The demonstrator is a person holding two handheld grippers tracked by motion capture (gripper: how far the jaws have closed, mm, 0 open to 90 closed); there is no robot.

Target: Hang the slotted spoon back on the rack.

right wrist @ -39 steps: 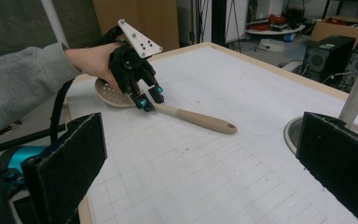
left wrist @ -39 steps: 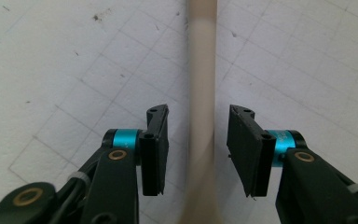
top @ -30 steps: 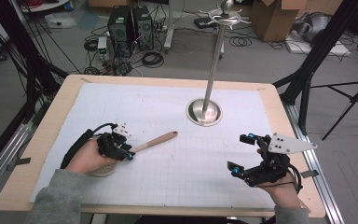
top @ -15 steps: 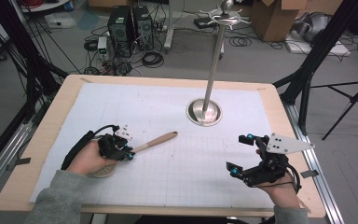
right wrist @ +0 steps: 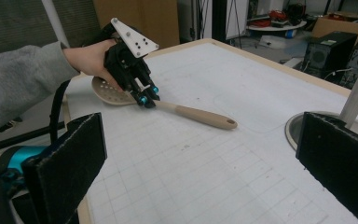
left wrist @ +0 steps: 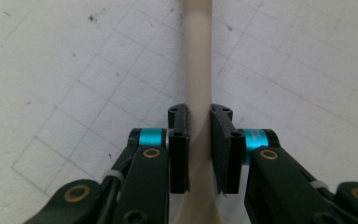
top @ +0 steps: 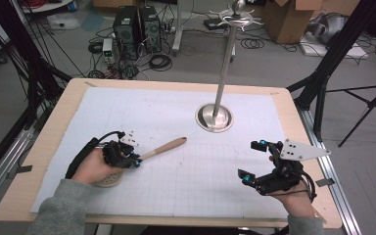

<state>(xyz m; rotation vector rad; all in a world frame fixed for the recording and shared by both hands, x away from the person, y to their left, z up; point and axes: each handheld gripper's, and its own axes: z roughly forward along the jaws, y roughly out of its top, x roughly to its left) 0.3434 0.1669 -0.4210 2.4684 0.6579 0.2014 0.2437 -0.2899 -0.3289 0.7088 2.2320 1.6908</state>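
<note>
A slotted spoon with a pale wooden handle [top: 164,147] lies on the white gridded mat, its perforated head [top: 108,180] under the person's left hand. My left gripper [top: 134,160] is shut on the handle close to the head. In the left gripper view the handle [left wrist: 198,70] runs straight up between the closed pads [left wrist: 178,140]. My right gripper [top: 252,160] hovers at the mat's right front, open and holding nothing. From the right gripper view, its wide-apart jaws frame the spoon [right wrist: 200,115] and the left gripper [right wrist: 147,98].
A metal stand with a round base [top: 215,118] and a tall pole topped by hooks [top: 235,17] rises at the mat's far middle. The wooden table rim [top: 293,127] borders the mat. Computers, cables and boxes sit on the floor behind.
</note>
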